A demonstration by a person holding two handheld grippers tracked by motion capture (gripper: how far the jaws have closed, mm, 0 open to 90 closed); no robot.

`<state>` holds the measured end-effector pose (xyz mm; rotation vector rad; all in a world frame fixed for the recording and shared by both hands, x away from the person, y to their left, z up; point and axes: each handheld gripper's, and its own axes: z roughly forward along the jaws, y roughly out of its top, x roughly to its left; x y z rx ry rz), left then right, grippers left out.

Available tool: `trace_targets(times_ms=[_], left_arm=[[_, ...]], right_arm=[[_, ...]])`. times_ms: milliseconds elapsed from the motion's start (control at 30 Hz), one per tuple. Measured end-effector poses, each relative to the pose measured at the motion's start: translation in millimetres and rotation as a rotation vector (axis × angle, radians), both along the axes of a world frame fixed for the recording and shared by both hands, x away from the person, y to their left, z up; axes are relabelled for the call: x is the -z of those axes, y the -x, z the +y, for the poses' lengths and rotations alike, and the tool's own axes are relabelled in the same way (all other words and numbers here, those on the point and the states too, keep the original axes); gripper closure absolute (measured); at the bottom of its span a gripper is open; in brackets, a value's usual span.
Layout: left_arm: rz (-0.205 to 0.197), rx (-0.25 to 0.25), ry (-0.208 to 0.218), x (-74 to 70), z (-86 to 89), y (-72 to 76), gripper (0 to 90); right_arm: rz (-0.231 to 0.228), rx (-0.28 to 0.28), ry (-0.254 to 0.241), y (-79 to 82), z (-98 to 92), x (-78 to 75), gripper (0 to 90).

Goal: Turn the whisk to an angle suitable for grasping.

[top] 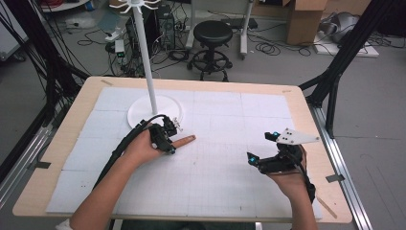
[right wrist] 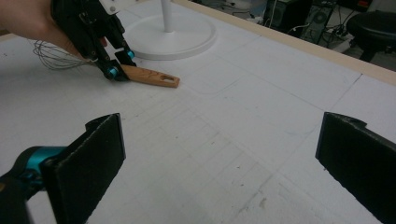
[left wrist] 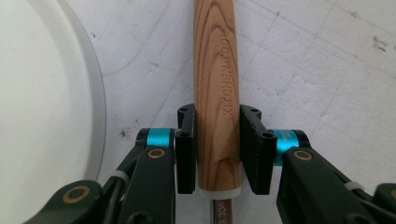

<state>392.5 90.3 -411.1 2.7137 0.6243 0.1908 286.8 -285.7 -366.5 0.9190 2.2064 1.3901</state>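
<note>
A whisk with a wooden handle (top: 186, 140) lies on the white gridded mat. My left gripper (top: 171, 139) is shut on that handle near its wire end. In the left gripper view the two black pads (left wrist: 186, 154) press both sides of the handle (left wrist: 215, 70), which is stamped "KITCHEN-TOOL". The right gripper view shows the left gripper (right wrist: 117, 64) on the handle (right wrist: 152, 76), with the whisk's wire loops (right wrist: 51, 55) behind it. My right gripper (top: 261, 146) rests at the right of the mat, its jaws wide open (right wrist: 219, 140) with nothing between them.
A white stand with a round base (top: 141, 115) and a tall pole (top: 146, 52) rises just behind the left gripper; its base edge (left wrist: 42, 93) lies beside the handle. Bare mat (top: 230, 120) stretches between the hands. A black stool (top: 213, 33) stands beyond the table.
</note>
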Motion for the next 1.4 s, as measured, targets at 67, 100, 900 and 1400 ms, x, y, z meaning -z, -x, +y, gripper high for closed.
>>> trace_targets(times_ms=[67,100,900,1400], left_arm=[[-0.005,0.004,-0.008,-1.0,-0.7,2.6,69.7],[-0.003,0.013,-0.003,-1.4,-0.1,3.5,69.7],[-0.105,0.007,0.327,-71.5,42.5,20.9,70.7],[-0.147,0.024,0.426,-104.4,55.4,28.4,70.7]], right_arm=[[0.001,-0.003,0.002,-0.8,1.1,0.1,0.3],[-0.004,-0.006,0.002,-1.5,1.8,0.3,0.3],[0.012,-0.023,0.013,-7.2,10.5,4.4,0.3],[0.011,-0.027,0.005,-7.1,11.2,2.5,0.3]])
